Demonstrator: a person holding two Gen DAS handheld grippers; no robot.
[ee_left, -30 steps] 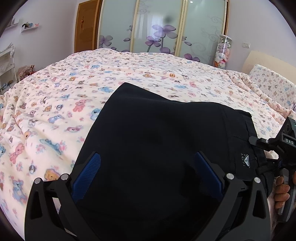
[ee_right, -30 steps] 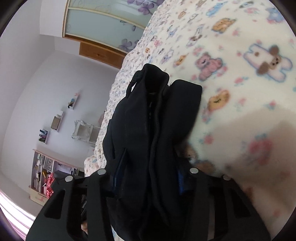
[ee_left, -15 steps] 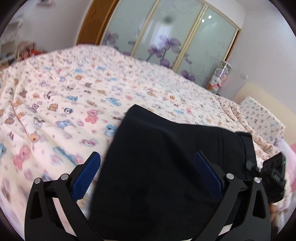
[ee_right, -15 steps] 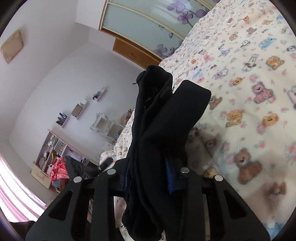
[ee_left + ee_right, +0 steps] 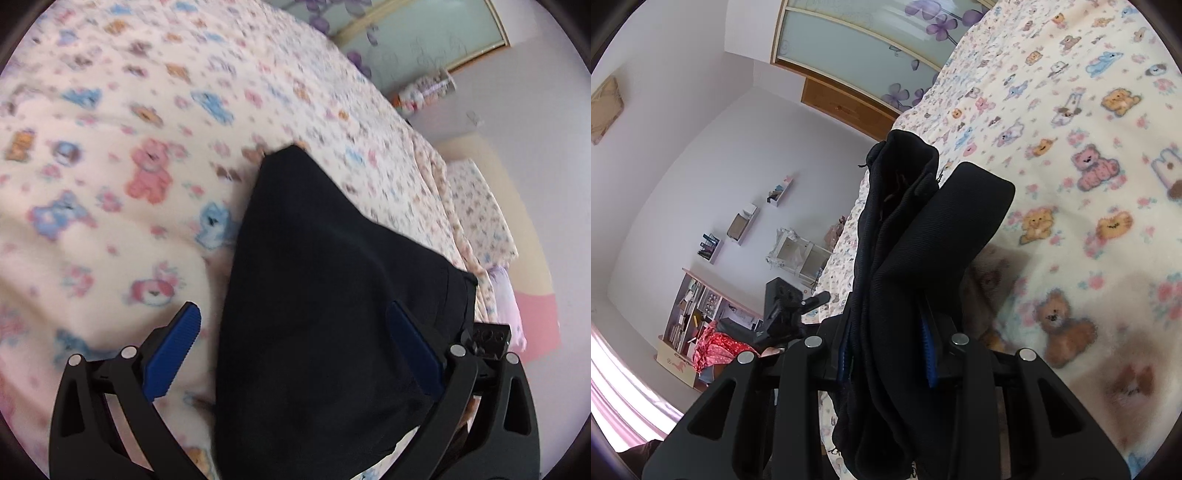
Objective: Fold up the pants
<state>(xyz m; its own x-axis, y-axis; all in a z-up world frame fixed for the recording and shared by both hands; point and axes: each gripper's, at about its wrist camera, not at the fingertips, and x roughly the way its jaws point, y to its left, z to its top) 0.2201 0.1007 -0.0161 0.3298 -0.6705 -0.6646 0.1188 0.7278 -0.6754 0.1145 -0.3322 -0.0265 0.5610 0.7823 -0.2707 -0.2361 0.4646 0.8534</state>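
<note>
Pants (image 5: pixel 905 258), black & folded, pinched thick in right gripper (image 5: pixel 886 354) over bear-print bed (image 5: pixel 1089 110); left gripper (image 5: pixel 295 350) jaws spread wide, fabric loose between.

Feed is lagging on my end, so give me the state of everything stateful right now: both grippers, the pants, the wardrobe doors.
left gripper: open, jaws wide, gripping nothing.
right gripper: shut on pants, jaws just closed tighter.
pants: folded, bunched edge clamped, rest draped over the bed.
wardrobe doors: closed.
</note>
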